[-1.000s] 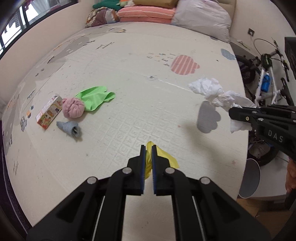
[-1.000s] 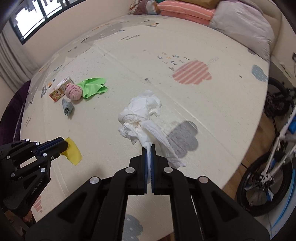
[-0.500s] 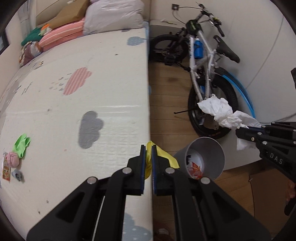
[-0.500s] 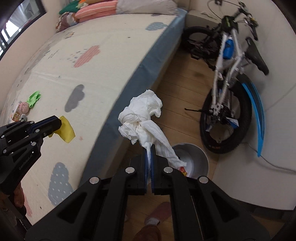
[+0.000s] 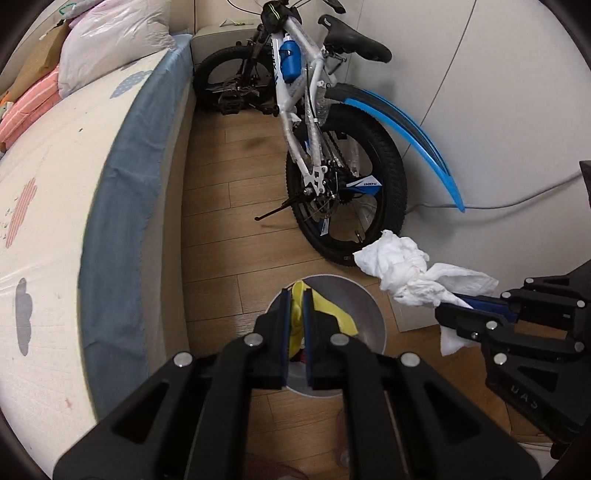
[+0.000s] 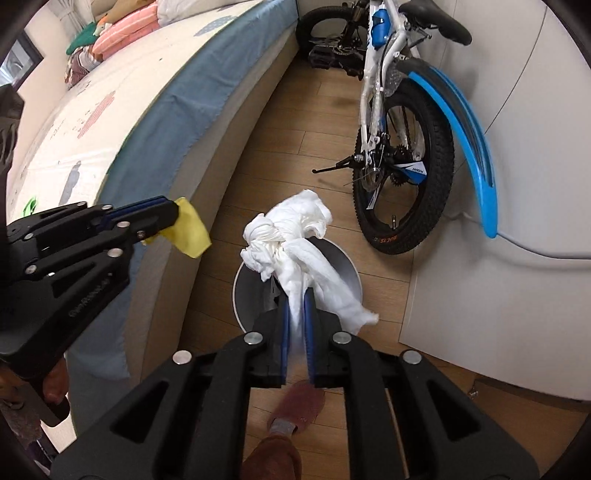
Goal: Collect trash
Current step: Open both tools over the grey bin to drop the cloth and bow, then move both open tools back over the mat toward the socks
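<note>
Two grippers hang over a round grey bin (image 5: 365, 306) on a wooden floor (image 5: 221, 229), each with a piece of trash.

From the left wrist, the left gripper (image 5: 294, 310) points steeply down, its jaws nearly together and clamped on a yellow scrap (image 5: 334, 312) that pokes out above the bin's mouth. A bit of red litter shows inside the bin between the fingers. To the right, the right gripper (image 5: 452, 301) comes in from the side with a knotted white tissue wad (image 5: 402, 266) at its tip, beside the bin's rim. A white and blue bicycle (image 5: 317, 122) stands against the wall behind, and the blue-edged bed (image 5: 122, 177) with a patterned cover runs down the left side.

From the right wrist, the right gripper (image 6: 295, 306) has just been opening; a narrow gap shows, and the tail of the tissue wad (image 6: 291, 240) runs between the blue pads, its bulk above the bin (image 6: 347, 273). Whether the pads still press on it I cannot tell for sure. The left gripper (image 6: 173, 216) enters from the left, the yellow scrap (image 6: 190, 230) at its tip near the bed's side (image 6: 173, 103). Only this view shows a slippered foot (image 6: 295, 410) on the floor (image 6: 325, 147), fingers of a hand (image 6: 55, 376) on the left gripper's handle, and pillows (image 6: 122, 26) at the bed's far end. The bicycle (image 6: 402, 155) leans by the wall.
</note>
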The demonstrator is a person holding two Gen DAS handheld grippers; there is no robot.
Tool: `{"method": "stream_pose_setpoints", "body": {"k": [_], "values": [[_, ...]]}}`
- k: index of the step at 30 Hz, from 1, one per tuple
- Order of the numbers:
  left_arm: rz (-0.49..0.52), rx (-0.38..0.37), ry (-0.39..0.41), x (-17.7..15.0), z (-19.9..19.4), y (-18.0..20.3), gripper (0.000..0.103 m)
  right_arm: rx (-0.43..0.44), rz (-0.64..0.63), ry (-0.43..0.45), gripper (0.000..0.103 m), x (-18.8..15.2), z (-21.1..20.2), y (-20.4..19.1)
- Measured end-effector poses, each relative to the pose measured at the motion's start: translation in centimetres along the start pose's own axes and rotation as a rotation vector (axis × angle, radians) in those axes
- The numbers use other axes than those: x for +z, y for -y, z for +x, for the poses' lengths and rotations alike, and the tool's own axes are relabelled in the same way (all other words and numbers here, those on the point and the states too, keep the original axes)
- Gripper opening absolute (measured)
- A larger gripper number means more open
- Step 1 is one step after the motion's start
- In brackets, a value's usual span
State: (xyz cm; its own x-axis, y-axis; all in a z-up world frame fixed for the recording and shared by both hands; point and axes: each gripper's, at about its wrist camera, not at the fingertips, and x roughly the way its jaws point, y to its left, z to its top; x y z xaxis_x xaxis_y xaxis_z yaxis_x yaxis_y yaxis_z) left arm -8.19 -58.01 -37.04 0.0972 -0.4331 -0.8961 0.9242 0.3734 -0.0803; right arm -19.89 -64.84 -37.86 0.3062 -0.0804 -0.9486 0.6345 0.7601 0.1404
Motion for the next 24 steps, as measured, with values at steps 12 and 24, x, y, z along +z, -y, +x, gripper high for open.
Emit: {"method": "stream_pose_setpoints", "body": {"k": [12,24], "values": [[-0.001,0.017,-0.047,0.0,3.4,1.5,0.007,0.028,-0.013,-0.008,0.039,0.0,1.9,2.2],[0.015,-0.054,-0.049,0.2,3.6,2.9,0.059,-0.027,0.032,-0.015,0.04,-0.8,0.4,4.3]]}}
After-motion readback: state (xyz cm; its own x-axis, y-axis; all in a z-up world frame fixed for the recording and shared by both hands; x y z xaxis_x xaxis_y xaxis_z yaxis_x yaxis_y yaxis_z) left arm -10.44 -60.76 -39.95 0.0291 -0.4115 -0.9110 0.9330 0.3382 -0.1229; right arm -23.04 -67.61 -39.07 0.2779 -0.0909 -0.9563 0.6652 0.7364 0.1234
